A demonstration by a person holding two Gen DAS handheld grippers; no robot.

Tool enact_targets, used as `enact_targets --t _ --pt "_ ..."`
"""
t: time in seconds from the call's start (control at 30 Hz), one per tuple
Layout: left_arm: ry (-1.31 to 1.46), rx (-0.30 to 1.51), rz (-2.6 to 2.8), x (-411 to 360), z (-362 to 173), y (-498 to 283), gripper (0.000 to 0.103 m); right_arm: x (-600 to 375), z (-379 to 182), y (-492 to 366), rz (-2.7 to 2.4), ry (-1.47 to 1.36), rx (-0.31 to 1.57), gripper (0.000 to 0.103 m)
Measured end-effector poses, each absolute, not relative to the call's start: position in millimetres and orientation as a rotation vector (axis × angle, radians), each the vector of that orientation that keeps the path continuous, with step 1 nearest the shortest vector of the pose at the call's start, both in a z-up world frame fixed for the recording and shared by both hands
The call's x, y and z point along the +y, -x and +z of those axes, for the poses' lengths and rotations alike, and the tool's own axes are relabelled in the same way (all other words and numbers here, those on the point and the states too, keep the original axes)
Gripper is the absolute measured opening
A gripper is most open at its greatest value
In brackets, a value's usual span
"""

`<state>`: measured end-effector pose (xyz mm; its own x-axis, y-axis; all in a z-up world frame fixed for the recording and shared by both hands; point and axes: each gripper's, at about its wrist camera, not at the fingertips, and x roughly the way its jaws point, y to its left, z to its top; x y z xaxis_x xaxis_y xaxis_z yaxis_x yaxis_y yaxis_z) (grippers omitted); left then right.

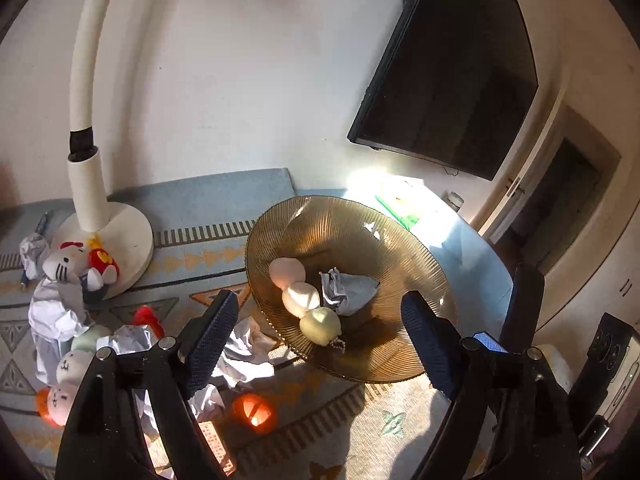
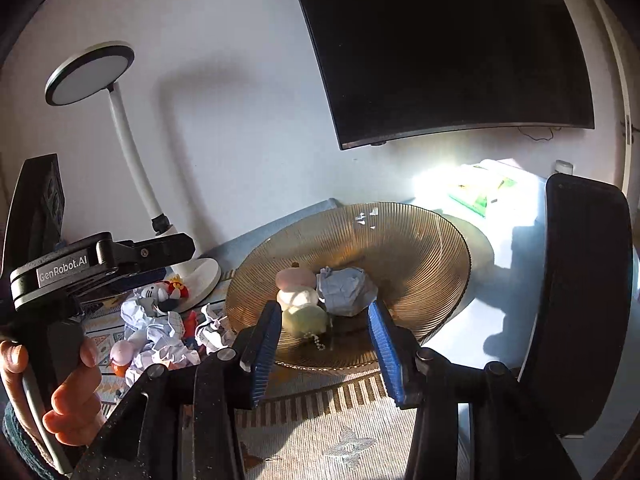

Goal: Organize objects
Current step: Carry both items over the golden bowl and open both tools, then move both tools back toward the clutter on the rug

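Ribbed amber glass bowl [image 1: 400, 248] sits ahead of both tongs, holding crumpled white paper ball [image 1: 348, 290] and plush dango skewer [image 1: 304, 300]. Left tongs [image 1: 320, 324] and right tongs [image 2: 326, 340] gape, gripping nothing.

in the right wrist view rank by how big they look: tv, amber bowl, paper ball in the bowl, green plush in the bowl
1. tv
2. amber bowl
3. paper ball
4. green plush, only slightly smaller than the paper ball and partly hidden by a finger, so the last two are close.

Hard sunlight from the right – blown-out glare behind the bowl [image 1: 400, 248], dark, curved fisheye edges
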<state>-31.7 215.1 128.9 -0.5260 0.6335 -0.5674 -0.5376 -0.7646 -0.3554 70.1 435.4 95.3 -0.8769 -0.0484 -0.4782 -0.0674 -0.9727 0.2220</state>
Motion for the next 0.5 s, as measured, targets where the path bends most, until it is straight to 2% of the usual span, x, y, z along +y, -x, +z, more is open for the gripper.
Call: enact_targets --t 0.17,0.2,0.23,0.3,0.5 --pt "0.837 -0.206 2.397 142.1 140.4 -12.8 0.083 388.3 106.0 -89.8 3.167 0.79 0.326 0.049" --pt "0.815 -0.216 2.432 124.7 142.4 -22.6 0.084 377.5 108.1 -93.1 3.203 0.793 0.317 0.053" --pt "0.796 -0.228 2.472 106.0 143.1 -32.8 0.086 367.5 108.4 -92.8 3.241 0.797 0.324 0.058" --pt "0.76 -0.256 2.586 68.6 141.3 -50.2 0.102 348.5 106.9 -94.2 3.306 0.808 0.356 0.06" --pt "0.832 -0.271 2.858 -14.8 93.2 -62.9 0.102 289.0 71.5 -87.8 3.411 0.9 0.383 0.06"
